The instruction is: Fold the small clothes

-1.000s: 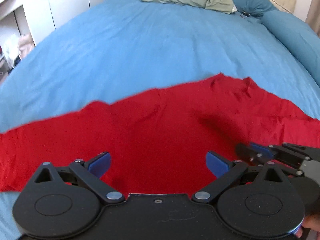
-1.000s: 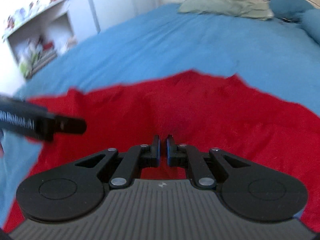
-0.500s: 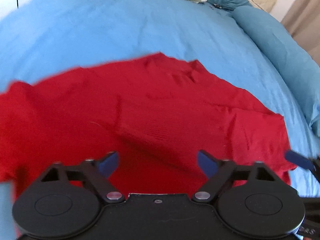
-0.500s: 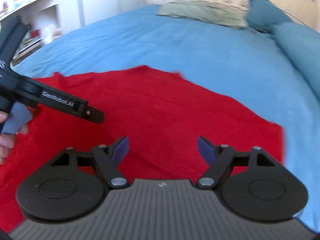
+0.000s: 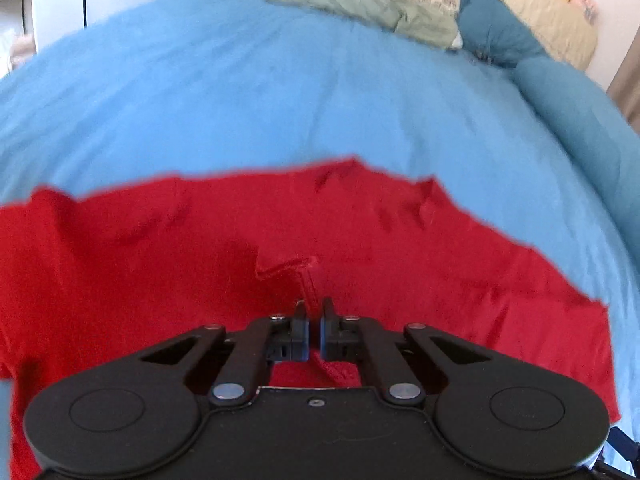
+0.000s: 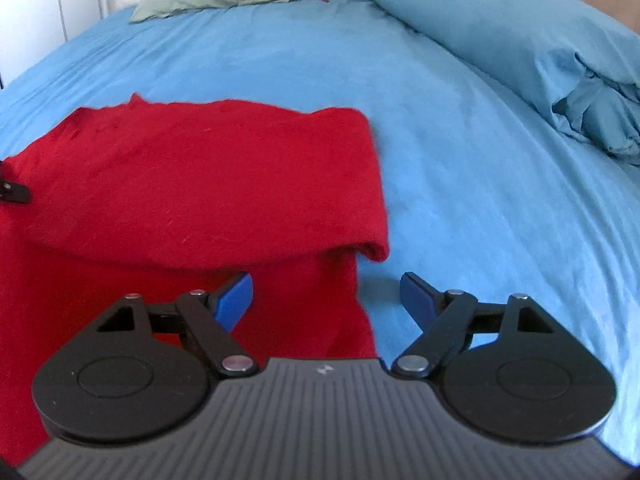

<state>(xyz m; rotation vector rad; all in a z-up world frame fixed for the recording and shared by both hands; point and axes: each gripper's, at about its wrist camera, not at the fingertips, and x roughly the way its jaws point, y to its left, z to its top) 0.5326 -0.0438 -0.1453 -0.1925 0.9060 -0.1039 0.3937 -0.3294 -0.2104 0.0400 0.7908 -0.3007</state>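
While the red garment [image 6: 208, 184] lies on the bed [image 6: 460, 128] with one side folded in, our left gripper [image 5: 314, 322] pinches a ridge of it; right gripper [image 6: 326, 294] released. Further folds remain.

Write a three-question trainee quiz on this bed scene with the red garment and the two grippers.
1. True or false: the right gripper is shut on the red garment.
2. Which gripper pinches a ridge of the red cloth?
3. Pick one: the garment lies on (A) a blue bedsheet, (B) a wooden table, (C) a white towel.

Key: 1 false, its fingers stand wide apart over the garment's edge. 2 the left gripper. 3 A.
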